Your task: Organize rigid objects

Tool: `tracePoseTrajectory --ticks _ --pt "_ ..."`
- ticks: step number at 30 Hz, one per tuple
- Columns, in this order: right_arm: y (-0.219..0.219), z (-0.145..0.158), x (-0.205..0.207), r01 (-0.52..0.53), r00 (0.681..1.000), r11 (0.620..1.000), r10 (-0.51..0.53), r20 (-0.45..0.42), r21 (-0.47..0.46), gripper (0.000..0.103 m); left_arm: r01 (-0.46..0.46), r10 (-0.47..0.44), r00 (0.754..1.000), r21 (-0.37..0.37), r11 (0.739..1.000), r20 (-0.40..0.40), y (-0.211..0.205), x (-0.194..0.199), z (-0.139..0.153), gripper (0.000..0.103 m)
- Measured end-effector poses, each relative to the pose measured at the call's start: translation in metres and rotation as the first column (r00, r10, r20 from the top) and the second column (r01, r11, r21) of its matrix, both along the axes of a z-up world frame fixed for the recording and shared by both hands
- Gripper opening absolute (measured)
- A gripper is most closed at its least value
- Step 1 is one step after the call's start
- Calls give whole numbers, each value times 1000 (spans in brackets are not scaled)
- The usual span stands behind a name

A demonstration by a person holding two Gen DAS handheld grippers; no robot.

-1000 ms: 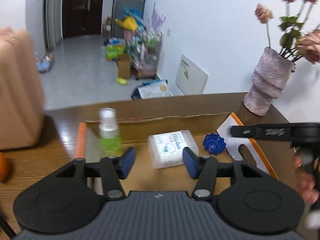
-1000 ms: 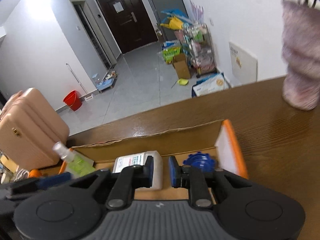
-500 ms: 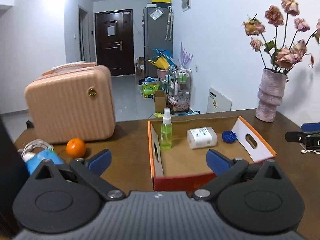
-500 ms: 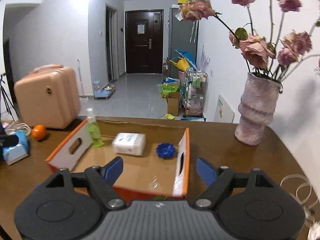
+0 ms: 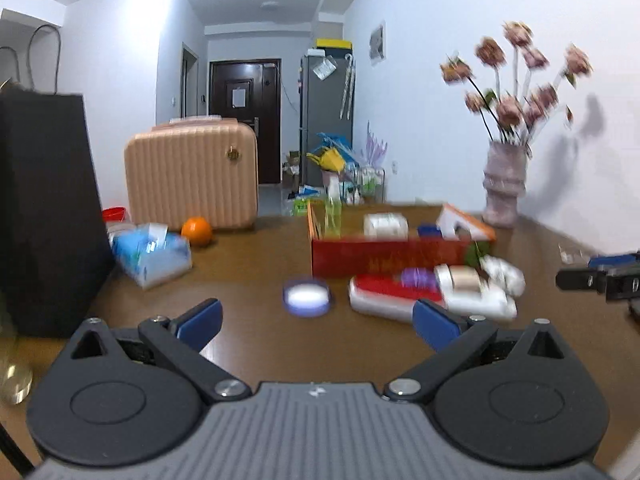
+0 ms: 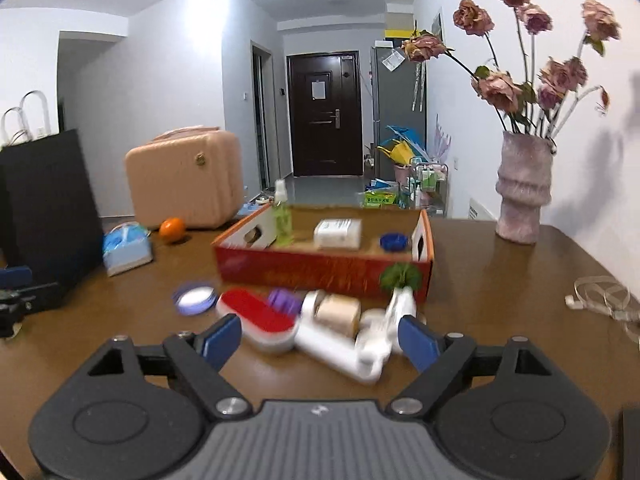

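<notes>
A red cardboard box (image 6: 320, 270) (image 5: 384, 256) stands mid-table and holds a green spray bottle (image 6: 282, 216), a white packet (image 6: 338, 234) and a blue cap (image 6: 394, 242). In front of it lie a round purple-rimmed lid (image 6: 195, 298) (image 5: 306, 296), a red-topped case (image 6: 258, 316) (image 5: 384, 292), a purple piece (image 6: 285, 300), a tan roll (image 6: 338, 312) and a white device (image 6: 360, 344). My left gripper (image 5: 316, 322) is open and empty, short of the lid. My right gripper (image 6: 320, 338) is open and empty, just short of the white device.
A pink suitcase (image 5: 192, 174), an orange (image 5: 196, 231) and a blue tissue pack (image 5: 150, 254) sit at the left. A black bag (image 5: 44, 216) stands at the far left. A vase of dried roses (image 6: 524, 192) stands at the back right. A white cable (image 6: 600, 296) lies at the right.
Both grippers have pulled back from the box and opened wide. The items in front of the box have come into view.
</notes>
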State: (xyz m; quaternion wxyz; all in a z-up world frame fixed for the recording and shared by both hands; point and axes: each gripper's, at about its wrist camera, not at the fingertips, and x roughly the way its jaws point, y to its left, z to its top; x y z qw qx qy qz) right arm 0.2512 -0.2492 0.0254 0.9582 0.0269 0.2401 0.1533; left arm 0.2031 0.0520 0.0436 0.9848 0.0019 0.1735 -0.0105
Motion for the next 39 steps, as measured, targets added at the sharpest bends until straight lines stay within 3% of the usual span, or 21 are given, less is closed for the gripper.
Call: tracePoseTrajectory --ticks 3,8,10,16,21,25,27,33,37,39 --pt "3 -18 -45 11 1000 1000 -11 -5 0 85 12 -12 1000 28 1000 -23 -8 -37 -28 103" --pt "14 -49 -98 -6 1000 997 5 -25 -77 87 50 -47 994 35 998 -94 -21 -76 -60 103" --pt "16 -55 -105 -22 999 994 18 -38 -106 87 90 -85 990 34 995 -111 -25 -82 -65 103" --pt "5 -55 -83 7 999 999 -9 -53 -50 85 148 -148 985 -7 989 -90 -29 -64 -64 103" --pt "-17 -40 -22 28 998 999 -29 -52 -15 76 135 -131 985 28 990 -114 -25 -12 -60 103" --pt "-36 -27 59 42 993 999 -41 -113 8 64 89 -76 987 91 992 -140 -13 66 -51 103" --pt "-44 -26 98 42 988 998 -35 -147 46 58 110 -94 985 99 989 -146 -5 99 -53 101" --pt "-59 -54 207 65 948 994 -35 -315 84 44 162 -148 955 33 986 -258 15 192 -68 101" --pt "-64 -77 242 43 919 988 19 -394 150 43 201 -186 940 25 979 -285 16 226 -78 100" --pt "-64 -85 249 21 910 983 56 -412 181 32 206 -189 931 19 978 -312 15 237 -85 96"
